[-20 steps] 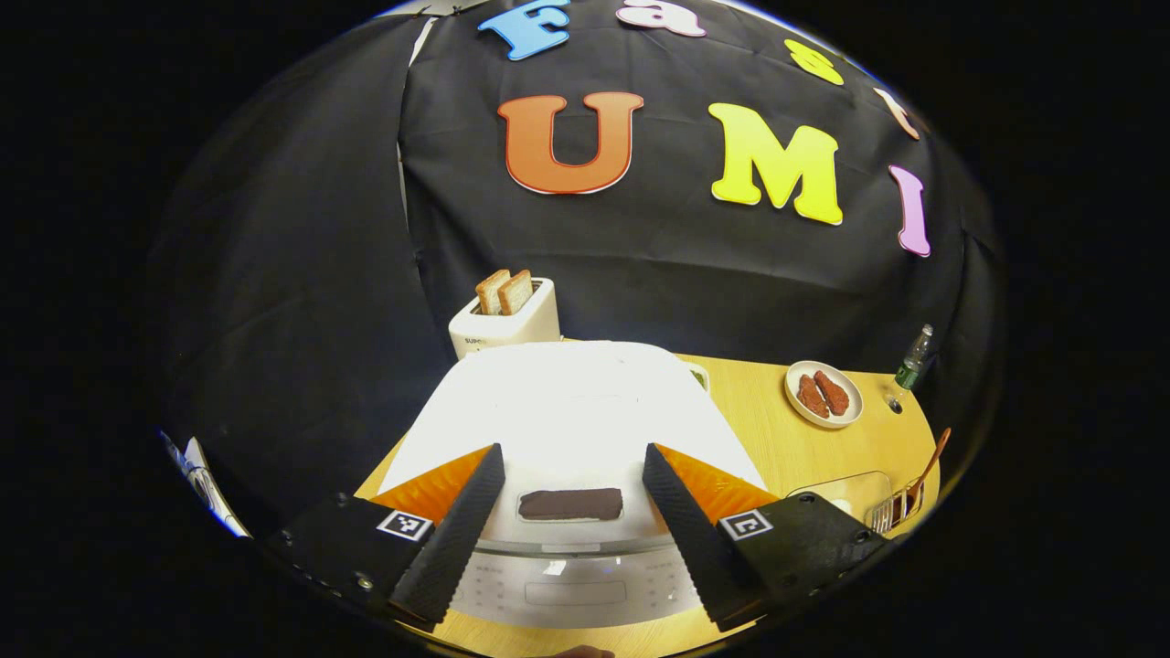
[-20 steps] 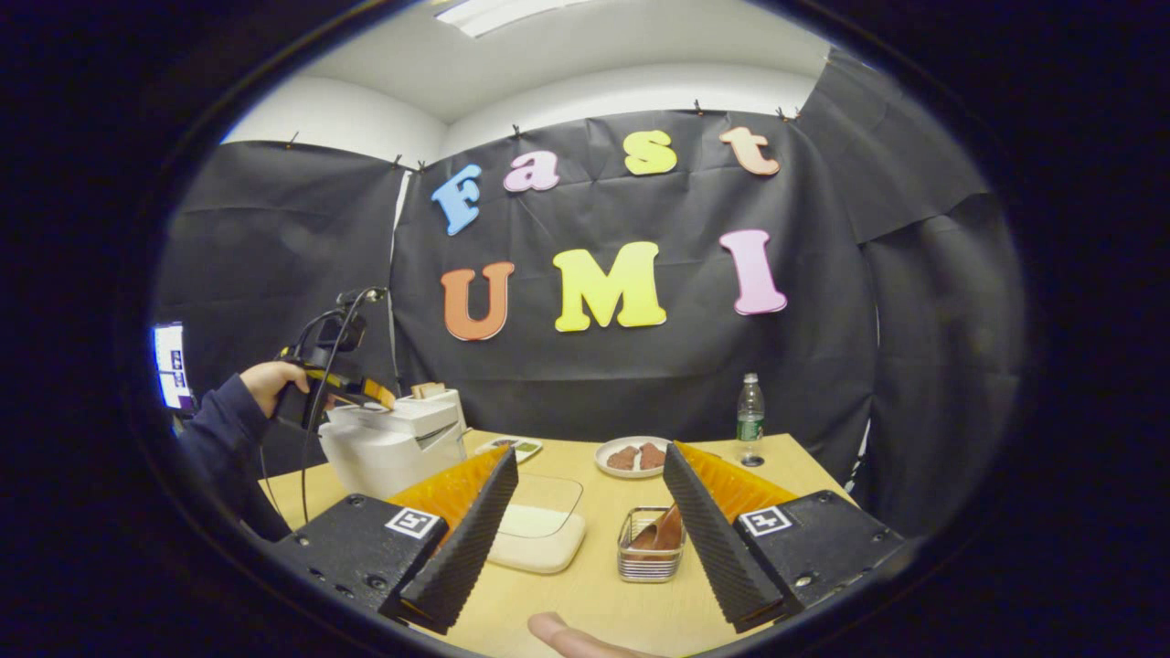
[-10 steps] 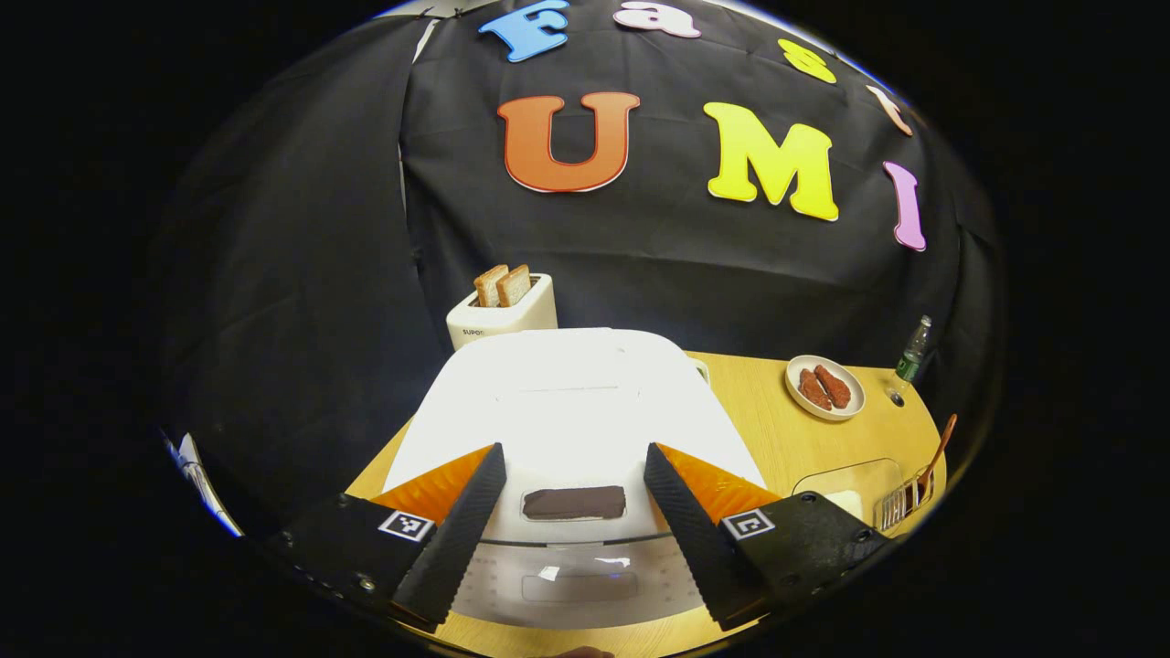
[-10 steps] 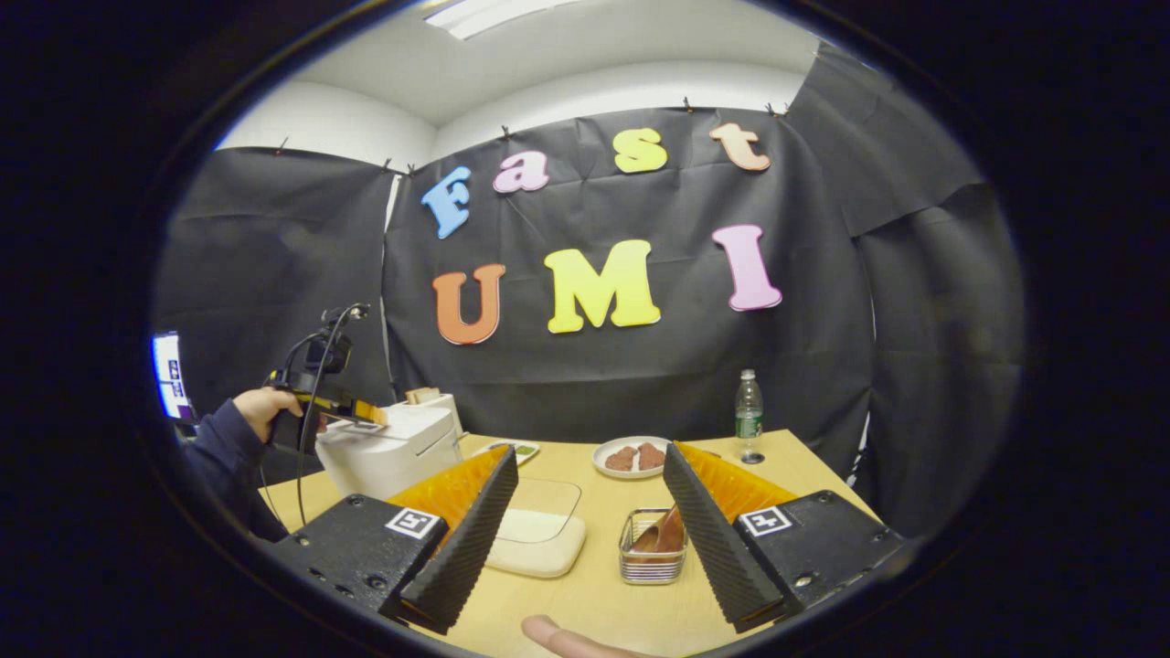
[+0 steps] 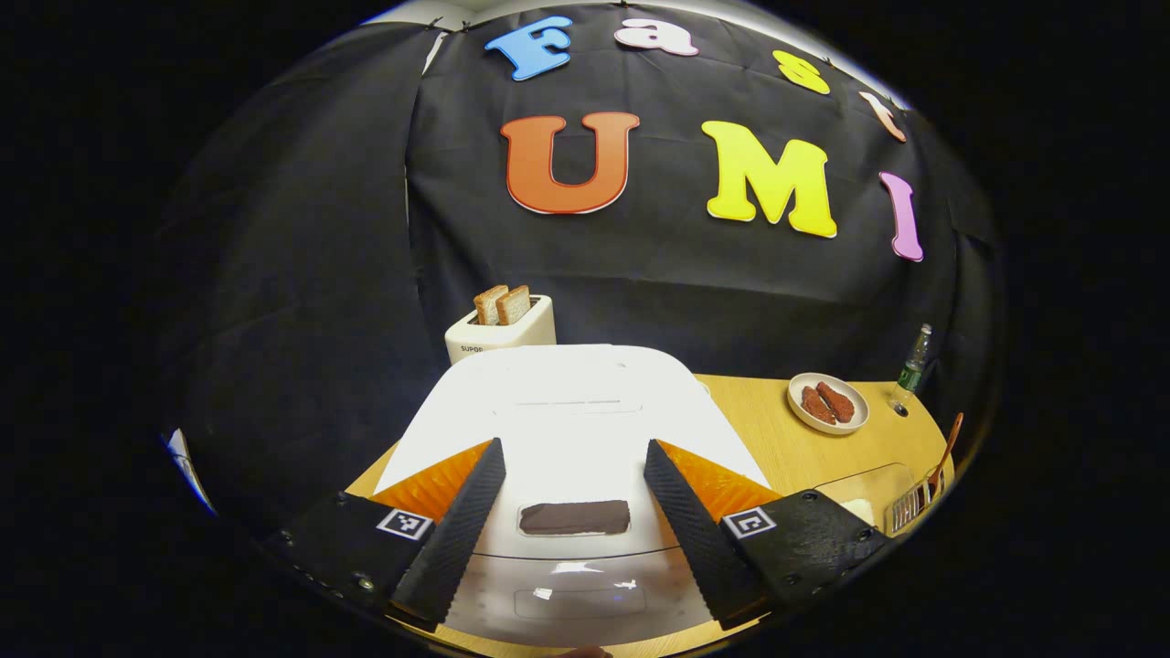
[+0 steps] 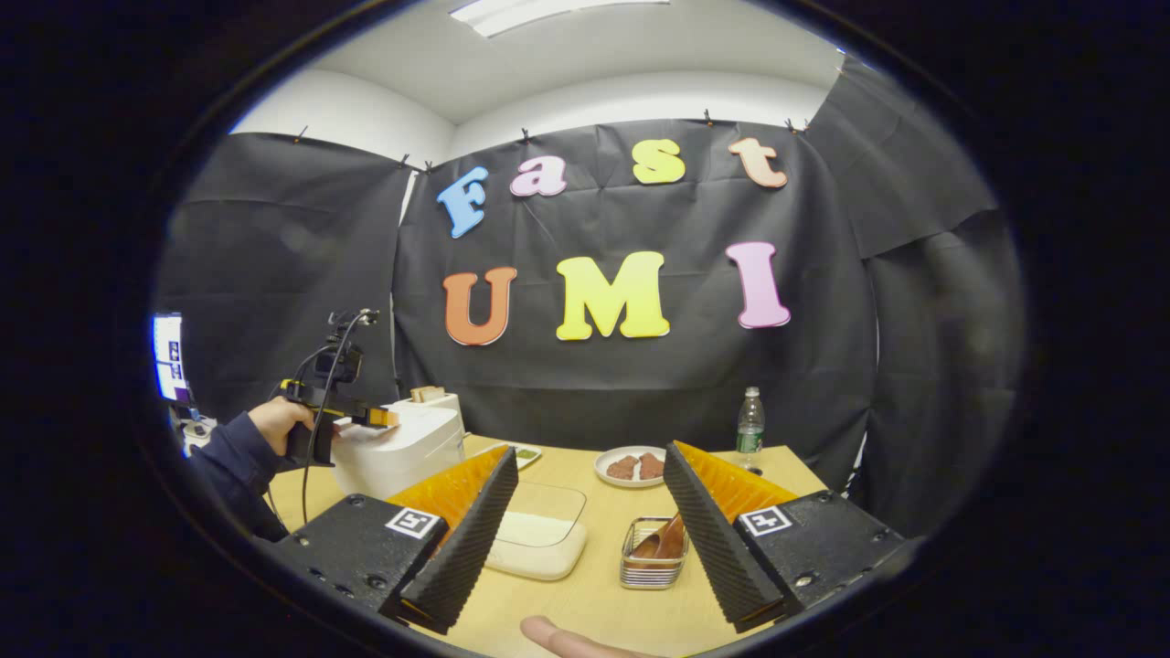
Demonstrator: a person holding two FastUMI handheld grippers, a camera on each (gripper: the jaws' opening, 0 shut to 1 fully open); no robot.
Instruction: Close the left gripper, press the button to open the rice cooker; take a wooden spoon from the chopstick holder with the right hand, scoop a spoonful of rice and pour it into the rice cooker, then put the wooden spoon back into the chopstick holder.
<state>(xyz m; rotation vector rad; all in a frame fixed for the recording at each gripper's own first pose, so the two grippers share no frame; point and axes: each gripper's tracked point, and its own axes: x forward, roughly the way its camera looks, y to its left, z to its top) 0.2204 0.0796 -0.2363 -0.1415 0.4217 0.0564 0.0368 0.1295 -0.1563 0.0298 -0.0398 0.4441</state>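
Since the earlier frame the left claw (image 5: 567, 530) has drifted slightly over the rice cooker (image 5: 571, 420), so the dark button (image 5: 574, 517) sits a little lower between its fingers, which are spread apart. The lid is closed.

By my reading, step one is in hand: the left claw has yet to shut, then must come down on the button.

On the tabletop (image 6: 594, 594), largest first: one rice cooker, one toaster (image 5: 500, 334) with two bread slices (image 5: 503, 304), one clear rice container (image 6: 539, 535), one plate (image 6: 629, 466) with two brown pieces, one bottle (image 6: 749, 416), one wire chopstick holder (image 6: 654, 553) with one wooden spoon (image 6: 663, 541) in it.

The right claw (image 6: 590, 539) hangs with fingers apart, empty, near the holder.
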